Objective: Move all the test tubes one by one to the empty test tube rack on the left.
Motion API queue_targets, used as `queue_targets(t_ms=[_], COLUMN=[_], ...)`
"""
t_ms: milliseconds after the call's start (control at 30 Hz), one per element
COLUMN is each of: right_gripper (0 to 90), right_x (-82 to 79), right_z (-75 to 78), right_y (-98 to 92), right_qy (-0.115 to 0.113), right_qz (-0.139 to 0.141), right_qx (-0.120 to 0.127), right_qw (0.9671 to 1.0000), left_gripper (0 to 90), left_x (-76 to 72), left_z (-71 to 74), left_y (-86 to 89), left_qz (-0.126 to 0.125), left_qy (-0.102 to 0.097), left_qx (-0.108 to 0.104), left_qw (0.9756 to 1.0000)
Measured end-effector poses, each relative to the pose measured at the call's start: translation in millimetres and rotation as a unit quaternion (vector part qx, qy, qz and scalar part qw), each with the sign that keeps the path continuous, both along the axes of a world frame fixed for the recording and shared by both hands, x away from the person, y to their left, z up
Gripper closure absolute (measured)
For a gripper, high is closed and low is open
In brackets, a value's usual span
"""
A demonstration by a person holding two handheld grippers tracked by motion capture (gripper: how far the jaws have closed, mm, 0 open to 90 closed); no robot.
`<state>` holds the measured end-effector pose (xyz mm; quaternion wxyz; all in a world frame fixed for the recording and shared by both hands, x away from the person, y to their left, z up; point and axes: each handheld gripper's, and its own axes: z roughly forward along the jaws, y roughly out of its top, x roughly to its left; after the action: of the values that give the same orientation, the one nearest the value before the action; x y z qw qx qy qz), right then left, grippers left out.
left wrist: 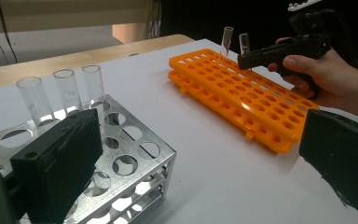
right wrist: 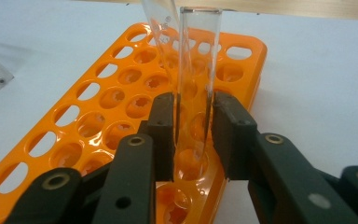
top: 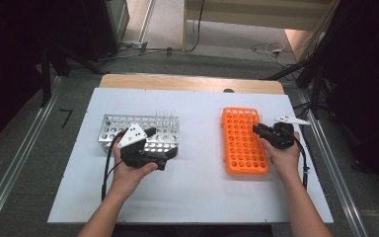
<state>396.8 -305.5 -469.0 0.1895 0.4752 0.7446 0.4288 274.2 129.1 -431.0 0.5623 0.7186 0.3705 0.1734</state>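
Right claw: jaws clamped on upright glass tube, tube foot seated in hole of orange rack near far edge; second tube just behind, tilted.
Left claw: jaws spread wide, nothing between, at near corner of metal rack; three tubes at its far side.
Tabletop: bare strip between racks.

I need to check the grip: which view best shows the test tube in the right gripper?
The right gripper view: the test tube fills it between the gripper's pads. The left gripper view shows it small; the high view barely.
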Motion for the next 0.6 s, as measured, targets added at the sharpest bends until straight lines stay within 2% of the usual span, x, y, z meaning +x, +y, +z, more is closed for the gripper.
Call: queue_targets(t_ms=[267, 600], right_gripper=[73.5, 73.9], right_x=[-2.1, -6.8], right_z=[-3.4, 1.5], right_y=[3.8, -0.5], right_qy=[-0.014, -0.036], right_qz=[0.003, 0.0], right_qx=[-0.009, 0.012], right_qw=[0.9998, 0.9993], left_gripper=[0.0, 0.0], left_x=[0.7, 1.2], left_z=[-1.6, -1.9], left_y=[-2.6, -4.7], left_qz=[-0.001, -0.003], left_qy=[0.004, 0.005], left_qx=[0.002, -0.005], left_qw=[1.0, 1.0])
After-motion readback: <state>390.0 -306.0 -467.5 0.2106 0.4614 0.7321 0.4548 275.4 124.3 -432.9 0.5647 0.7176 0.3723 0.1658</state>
